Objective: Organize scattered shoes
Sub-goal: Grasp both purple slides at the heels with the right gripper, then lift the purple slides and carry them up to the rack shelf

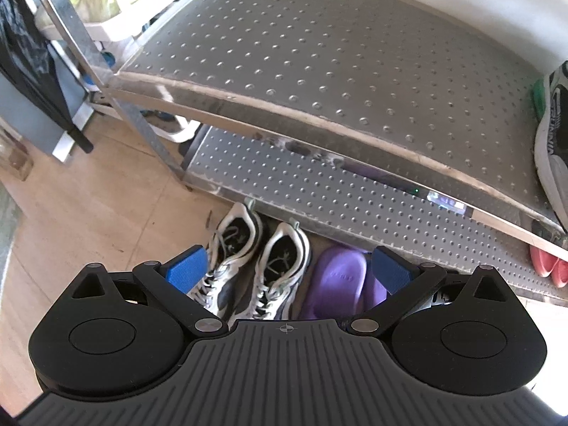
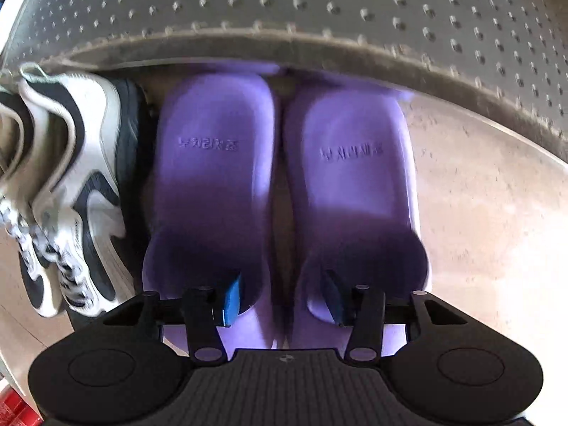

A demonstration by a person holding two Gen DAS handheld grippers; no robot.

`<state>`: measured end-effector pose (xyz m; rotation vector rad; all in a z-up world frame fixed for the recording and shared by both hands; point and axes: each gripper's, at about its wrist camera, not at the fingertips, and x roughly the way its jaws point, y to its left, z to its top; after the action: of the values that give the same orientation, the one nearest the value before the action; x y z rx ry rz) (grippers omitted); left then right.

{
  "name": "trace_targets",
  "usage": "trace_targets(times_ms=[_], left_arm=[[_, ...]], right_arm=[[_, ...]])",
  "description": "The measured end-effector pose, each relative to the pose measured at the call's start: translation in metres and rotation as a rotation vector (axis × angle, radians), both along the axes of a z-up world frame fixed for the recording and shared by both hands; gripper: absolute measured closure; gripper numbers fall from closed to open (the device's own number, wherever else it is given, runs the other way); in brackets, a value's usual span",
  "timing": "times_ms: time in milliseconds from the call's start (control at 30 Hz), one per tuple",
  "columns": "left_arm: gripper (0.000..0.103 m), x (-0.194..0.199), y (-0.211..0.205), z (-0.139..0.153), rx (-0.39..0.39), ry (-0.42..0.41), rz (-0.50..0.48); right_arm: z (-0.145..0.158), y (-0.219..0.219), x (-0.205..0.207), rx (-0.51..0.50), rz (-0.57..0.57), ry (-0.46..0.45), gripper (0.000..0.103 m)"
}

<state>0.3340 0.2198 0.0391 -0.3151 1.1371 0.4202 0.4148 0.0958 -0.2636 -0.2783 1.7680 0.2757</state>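
While your right gripper (image 2: 282, 301) is reaching low over the floor, its two blue fingers (image 2: 232, 300) are sitting inside the toe openings of the purple slippers (image 2: 213, 163), one finger in each, with the inner walls of the pair pressed together between them. You are gripping both slippers at once this way. They are lying side by side, touching, heels pointing toward the edge of the lower shelf (image 2: 319, 35). Just beside the left slipper, a white and black sneaker (image 2: 81, 177) is lying against it.

Your left gripper (image 1: 287, 269) is hovering higher, its jaws spread wide and holding nothing. Below and between its fingers, the pair of white and black sneakers (image 1: 262, 266) is standing on the tan floor (image 1: 88, 213), heels toward the rack, with one purple slipper (image 1: 340, 280) just to their right. Beyond them, the lower shelf (image 1: 355, 206) is showing a bare studded surface, with pink shoes (image 1: 548, 262) at its far right. Farther up, the upper shelf (image 1: 301, 53) is carrying a grey and black sneaker (image 1: 553, 135) at its right edge.
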Motion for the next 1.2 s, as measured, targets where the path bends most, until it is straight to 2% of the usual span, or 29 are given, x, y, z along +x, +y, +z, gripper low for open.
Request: trace_targets(times_ms=[33,100,133,233,433,500,633,700,767,833,900,1000,1067,1167,1200], left_arm=[[0.002,0.000,-0.001,0.001,0.000,-0.002,-0.002],[0.002,-0.001,-0.003,0.001,0.001,-0.003,-0.001],[0.002,-0.001,-0.003,0.002,0.003,-0.004,-0.002],[0.002,-0.003,-0.003,0.005,0.008,-0.007,0.002],[0.002,-0.018,0.009,0.016,0.033,-0.048,0.058],[0.002,-0.024,0.013,0.018,0.034,-0.054,0.081],[0.002,-0.045,0.033,0.029,0.034,-0.104,0.200],[0.002,-0.055,0.046,0.036,0.039,-0.135,0.273],[0.002,-0.065,0.058,0.043,0.043,-0.166,0.346],[0.002,-0.075,0.071,0.049,0.048,-0.197,0.419],[0.002,-0.082,0.080,0.054,0.039,-0.221,0.484],[0.002,-0.082,0.084,0.057,0.025,-0.233,0.497],[0.002,-0.076,0.083,0.057,0.017,-0.222,0.471],[0.002,-0.068,0.081,0.058,0.013,-0.219,0.425],[0.002,-0.064,0.080,0.057,0.017,-0.212,0.405]], right_arm=[[0.000,0.000,-0.003,-0.007,0.010,-0.003,0.062],[0.003,0.000,-0.009,-0.017,0.032,-0.022,0.079],[0.005,-0.001,-0.013,-0.018,0.042,-0.039,0.083],[0.017,-0.008,-0.026,0.002,0.033,-0.098,0.084],[0.063,-0.061,-0.067,0.133,-0.144,-0.165,0.086],[0.091,-0.081,-0.084,0.196,-0.211,-0.185,0.086],[0.160,-0.098,-0.109,0.308,-0.254,-0.270,0.087],[0.196,-0.100,-0.113,0.362,-0.241,-0.323,0.087],[0.248,-0.098,-0.114,0.428,-0.203,-0.400,0.087],[0.266,-0.093,-0.116,0.477,-0.170,-0.466,0.087],[0.303,-0.084,-0.111,0.526,-0.131,-0.554,0.087],[0.348,-0.058,-0.077,0.515,-0.060,-0.683,0.087],[0.363,-0.035,-0.040,0.447,-0.029,-0.755,0.087],[0.351,-0.001,0.008,0.304,0.017,-0.862,0.083],[0.347,0.009,0.013,0.266,0.036,-0.922,0.088]])
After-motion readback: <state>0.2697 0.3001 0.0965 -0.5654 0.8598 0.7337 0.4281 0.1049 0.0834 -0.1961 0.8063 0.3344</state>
